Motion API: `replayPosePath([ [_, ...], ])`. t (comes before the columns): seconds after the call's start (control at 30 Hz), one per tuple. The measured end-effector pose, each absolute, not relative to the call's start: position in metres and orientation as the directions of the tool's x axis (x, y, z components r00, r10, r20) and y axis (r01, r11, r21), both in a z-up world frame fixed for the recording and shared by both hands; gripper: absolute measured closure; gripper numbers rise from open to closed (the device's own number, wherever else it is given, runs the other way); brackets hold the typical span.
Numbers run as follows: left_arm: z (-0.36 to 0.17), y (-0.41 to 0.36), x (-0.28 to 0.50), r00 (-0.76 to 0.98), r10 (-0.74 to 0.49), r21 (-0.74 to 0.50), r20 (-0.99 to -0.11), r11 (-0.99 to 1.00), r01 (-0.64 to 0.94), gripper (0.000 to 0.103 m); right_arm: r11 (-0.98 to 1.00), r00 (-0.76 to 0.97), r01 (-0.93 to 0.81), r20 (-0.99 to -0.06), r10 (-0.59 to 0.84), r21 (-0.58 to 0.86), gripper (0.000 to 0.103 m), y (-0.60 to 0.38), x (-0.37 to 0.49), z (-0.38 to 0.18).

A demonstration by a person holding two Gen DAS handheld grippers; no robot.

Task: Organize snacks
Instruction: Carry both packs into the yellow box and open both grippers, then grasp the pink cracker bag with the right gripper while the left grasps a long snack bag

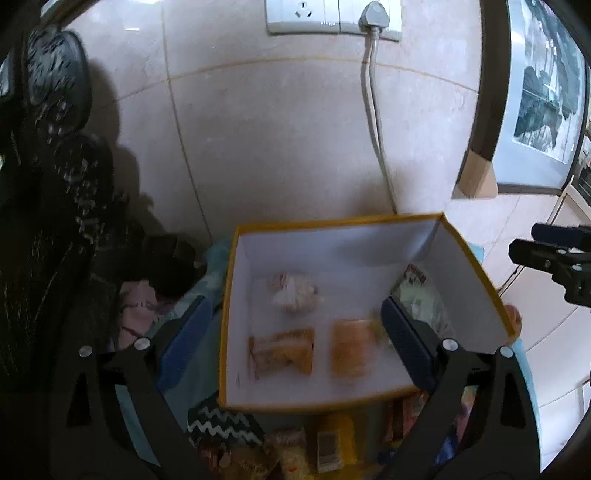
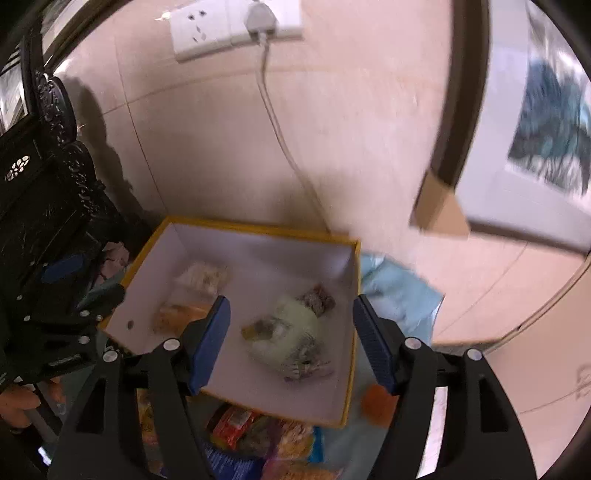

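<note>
Both grippers hover above an open box with a yellow rim and white inside [image 1: 476, 280], and neither holds anything. Seen from its own wrist camera, the left gripper [image 1: 299, 343] has its blue-padded jaws spread wide, with nothing between the pads. The right gripper [image 2: 291, 343] also has its jaws apart and empty; from its own camera, a pale green snack bag [image 2: 291, 332] lies on the box floor below them.

Several snacks rest inside the box. In the left wrist view, a whitish wrapped snack [image 1: 295, 293] sits toward the far side, with a brown packet [image 1: 282, 352] and an orange packet [image 1: 351, 347] side by side nearer the camera. The pale green bag lies against the right wall.

More snack packets [image 1: 325, 439] lie loose in a heap just outside the near wall of the box, on a light blue cloth [image 2: 399, 291] that spreads under and to the right of it.

Beyond the box stands a pale tiled wall with a white socket panel [image 1: 303, 16] and a grey plug and cable [image 1: 373, 92] running down behind the box. Dark carved furniture [image 1: 55, 147] stands on the left. A framed picture [image 1: 543, 92] leans on the right.
</note>
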State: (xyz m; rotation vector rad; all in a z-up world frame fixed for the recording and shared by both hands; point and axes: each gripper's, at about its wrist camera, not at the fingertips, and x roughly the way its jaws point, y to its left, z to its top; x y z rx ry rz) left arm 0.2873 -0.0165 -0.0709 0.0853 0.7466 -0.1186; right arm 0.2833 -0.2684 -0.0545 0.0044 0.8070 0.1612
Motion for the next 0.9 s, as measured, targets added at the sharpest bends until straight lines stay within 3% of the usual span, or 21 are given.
replayPosePath([
  [0.23,-0.123,-0.017,0.219,0.645,-0.150,-0.049,-0.749,0.984,0.172,0.008,0.989,0.547,-0.108,-0.825,0.143,0.100,0.033,-0.289,0.227,-0.134],
  [0.47,-0.173,-0.010,0.143,0.613,-0.100,0.043,-0.784,0.976,0.214,0.008,0.993,0.441,-0.007,-0.891,0.105,0.114,0.033,-0.308,0.164,-0.203],
  [0.67,-0.190,0.013,0.129,0.594,-0.032,0.058,-0.804,0.990,0.132,0.008,0.982,0.433,0.101,-0.895,0.103,0.162,0.033,-0.314,0.138,-0.221],
  [0.9,-0.193,0.005,0.155,0.590,0.007,0.090,-0.807,0.990,0.111,0.008,0.983,0.440,0.104,-0.894,0.088,0.149,0.033,-0.300,0.143,-0.217],
])
